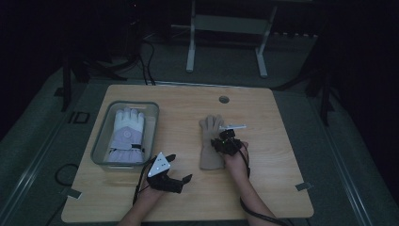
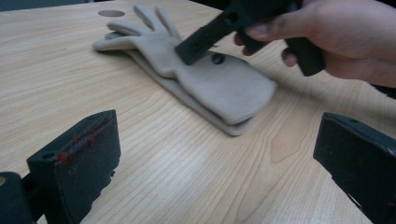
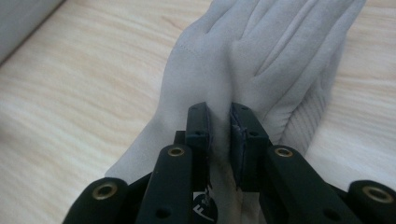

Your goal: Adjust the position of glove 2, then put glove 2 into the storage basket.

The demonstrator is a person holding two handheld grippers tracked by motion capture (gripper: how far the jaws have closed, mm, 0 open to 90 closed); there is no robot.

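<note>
Dim room, pale wooden surface [image 1: 263, 188]: the right hand-held gripper [image 3: 219, 122] pinches a fold of the beige glove [image 3: 261, 60] lying mid-table, likely to lift it; the left hand-held gripper [image 2: 205, 154] waits, jaws wide apart, near a bin [image 1: 99, 141] holding a white glove [image 1: 127, 132].

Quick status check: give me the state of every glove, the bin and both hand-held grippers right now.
Beige glove: flat on the table, fingers pointing away from the person.
White glove: lying inside the bin.
Clear bin: upright, open-topped, holding the white glove.
Left hand-held gripper: open, empty, off the gloves.
Right hand-held gripper: nearly shut, pinching a fold of the beige glove.
</note>
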